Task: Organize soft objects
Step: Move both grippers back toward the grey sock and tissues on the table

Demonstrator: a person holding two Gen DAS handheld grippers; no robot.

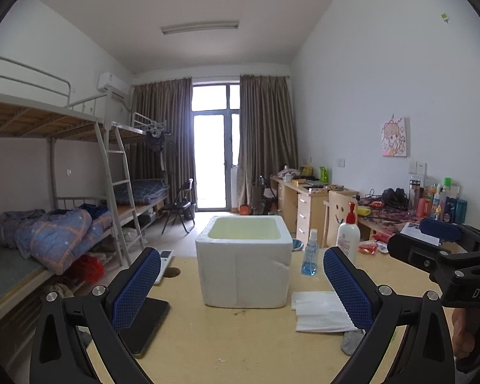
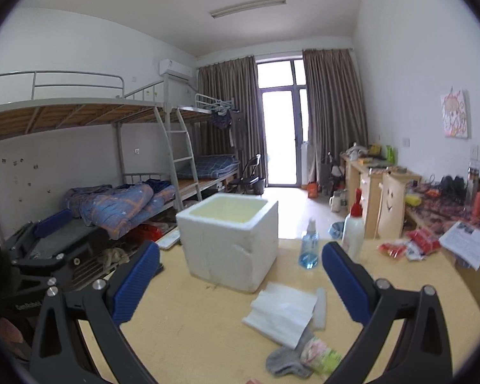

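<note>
Right wrist view: right gripper [image 2: 240,284] spread wide above the white cloth [image 2: 281,315] and grey sock [image 2: 284,363]; left gripper [image 1: 240,291] equally wide, facing the foam box [image 1: 244,260].

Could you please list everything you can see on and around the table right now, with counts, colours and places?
Foam box: one, white, open top, mid-table.
Folded cloth: one, white, near side of the table, in front of the box to the right.
Sock: one, grey, at the near table edge, beside the cloth.
Patterned soft item: one, pink and green, touching the sock.
Spray bottle: one, clear with blue liquid, right of the box.
Pump bottle: one, white with red pump, behind the spray bottle.
Snack packets: several, red, far right of the table.
Left tool: black with blue pads, open, empty.
Right tool: same, open, empty.
</note>
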